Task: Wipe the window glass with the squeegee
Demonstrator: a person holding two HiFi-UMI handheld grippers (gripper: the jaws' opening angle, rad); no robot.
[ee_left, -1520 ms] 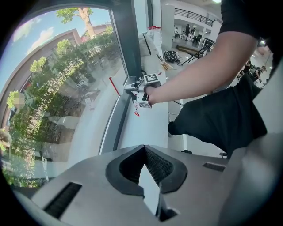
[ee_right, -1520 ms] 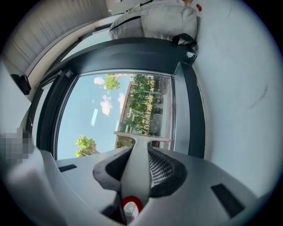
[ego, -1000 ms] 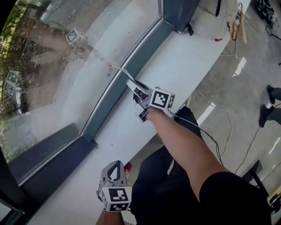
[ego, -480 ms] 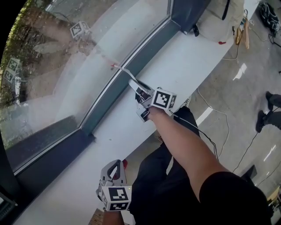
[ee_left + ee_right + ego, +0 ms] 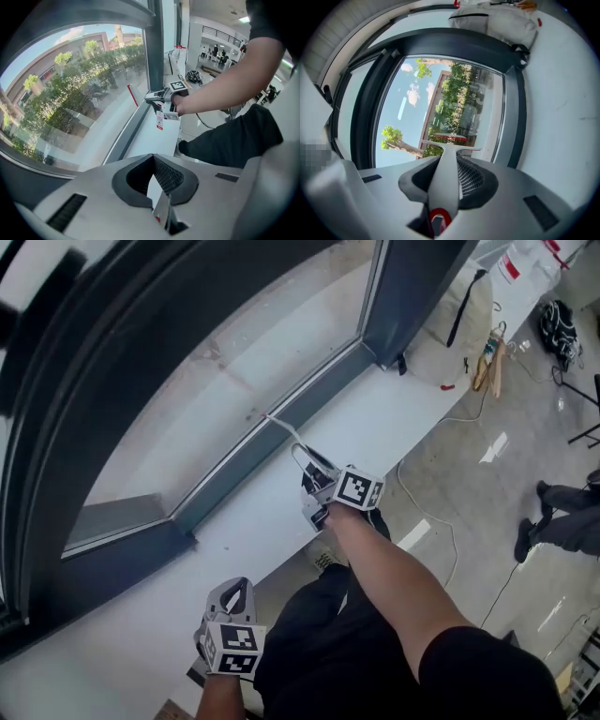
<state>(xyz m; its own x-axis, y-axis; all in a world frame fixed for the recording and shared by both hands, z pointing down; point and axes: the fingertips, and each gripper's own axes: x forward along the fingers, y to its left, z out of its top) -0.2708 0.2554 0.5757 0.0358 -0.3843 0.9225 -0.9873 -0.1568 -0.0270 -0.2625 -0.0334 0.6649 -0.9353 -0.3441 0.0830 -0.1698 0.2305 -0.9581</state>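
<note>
In the head view my right gripper (image 5: 309, 465) is shut on the white handle of the squeegee (image 5: 278, 427). Its blade end reaches the lower edge of the window glass (image 5: 234, 362), just above the dark frame. The right gripper view looks up the squeegee (image 5: 446, 159): the handle runs between the jaws of that gripper (image 5: 447, 164) to a T-shaped blade in front of the glass (image 5: 440, 103). My left gripper (image 5: 236, 587) hangs low over the white sill (image 5: 394, 409), jaws together and holding nothing. Seen from the left gripper (image 5: 152, 161), the right gripper (image 5: 159, 96) is by the pane.
A dark grey window frame (image 5: 403, 296) stands between panes. A pale bag (image 5: 459, 324) lies at the sill's far end. Cables (image 5: 441, 512) trail over the floor on the right, where another person's legs (image 5: 558, 512) show.
The head view has swung upward, showing more of the dark window frame. My right gripper still holds the squeegee at the glass's lower edge. The left gripper has barely moved.
</note>
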